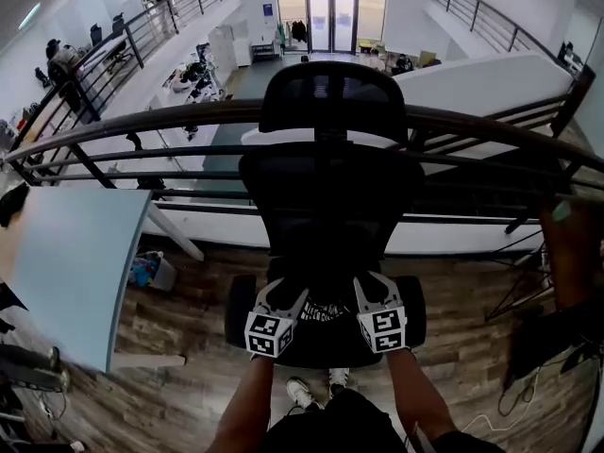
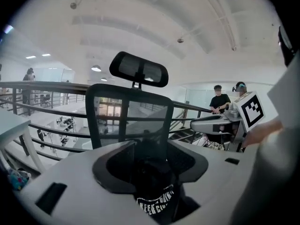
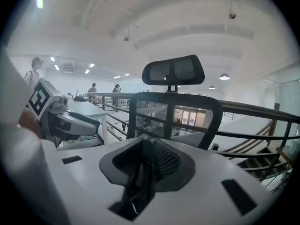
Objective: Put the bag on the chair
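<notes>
left gripper point(image 2: 152, 161) | right gripper point(image 3: 146, 161) — fingers on bag point(image 1: 326, 311) | over chair point(image 1: 330, 187) seat

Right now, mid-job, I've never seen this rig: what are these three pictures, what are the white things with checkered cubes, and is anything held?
No robot: a person holds a two-jaw gripper in each hand; the marker cubes belong to them. The head view looks down from the person's head at the left gripper and right gripper above the seat of a black chair by a railing. The other two views ride on each gripper and look along its jaws. Both show the black bag between the jaws, which seem to grip it. Whether it rests on the seat, I cannot tell.
</notes>
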Motion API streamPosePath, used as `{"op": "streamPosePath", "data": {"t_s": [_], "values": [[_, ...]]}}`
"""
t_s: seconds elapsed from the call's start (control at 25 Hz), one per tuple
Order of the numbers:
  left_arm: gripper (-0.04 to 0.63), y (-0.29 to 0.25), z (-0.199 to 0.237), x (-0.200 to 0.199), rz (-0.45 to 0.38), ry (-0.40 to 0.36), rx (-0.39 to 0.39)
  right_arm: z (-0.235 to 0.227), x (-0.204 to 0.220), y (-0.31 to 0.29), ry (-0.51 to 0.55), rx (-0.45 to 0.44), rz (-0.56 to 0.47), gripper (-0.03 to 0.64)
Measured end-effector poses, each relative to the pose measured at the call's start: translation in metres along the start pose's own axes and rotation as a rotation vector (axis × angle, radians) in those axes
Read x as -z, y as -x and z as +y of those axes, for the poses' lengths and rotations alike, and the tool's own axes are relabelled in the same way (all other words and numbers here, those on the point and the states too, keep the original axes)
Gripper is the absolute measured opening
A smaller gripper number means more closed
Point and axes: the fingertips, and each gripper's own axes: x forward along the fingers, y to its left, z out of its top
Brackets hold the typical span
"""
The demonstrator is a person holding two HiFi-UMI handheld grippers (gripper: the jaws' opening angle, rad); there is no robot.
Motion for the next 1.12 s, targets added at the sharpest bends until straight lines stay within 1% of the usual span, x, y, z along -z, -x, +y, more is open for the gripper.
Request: {"op": "streamPosePath", "data": {"t_s": [0.04,0.12,0.24,0.32,0.56,0.72,0.88,1.0,1.12], "values": [[0.214,0.005,-0.001,-0.005,-0.012,0.002,-0.003,0.0,-0.007,0.003,0.003,0.008,-0.009,0.07],[0.165,0.014,-0.002,-0.012,-0.035,0.003,-0.016,0.003,-0.019,0.007,0.002,0.006,-0.028,0.036],[0.055,0.027,-0.001,-0.022,-0.063,-0.005,-0.038,0.012,-0.034,0.01,0.016,-0.022,-0.05,0.02],[0.012,0.033,-0.002,-0.028,-0.075,-0.01,-0.036,0.019,-0.041,0.012,0.026,-0.043,-0.062,0.018],[0.011,0.045,-0.02,-0.053,-0.109,-0.029,0.009,0.03,-0.078,0.028,0.062,-0.05,-0.139,0.017],[0.011,0.046,-0.036,-0.066,-0.13,-0.041,0.02,0.022,-0.095,0.046,0.073,-0.045,-0.187,0.017],[0.011,0.045,-0.036,-0.079,-0.153,-0.073,0.021,0.029,-0.1,0.051,0.083,-0.088,-0.229,0.017],[0.011,0.043,-0.033,-0.085,-0.162,-0.095,0.019,0.032,-0.099,0.051,0.077,-0.097,-0.243,0.017],[0.011,0.035,-0.032,-0.086,-0.173,-0.103,0.014,0.024,-0.098,0.045,0.061,-0.108,-0.257,0.017]]}}
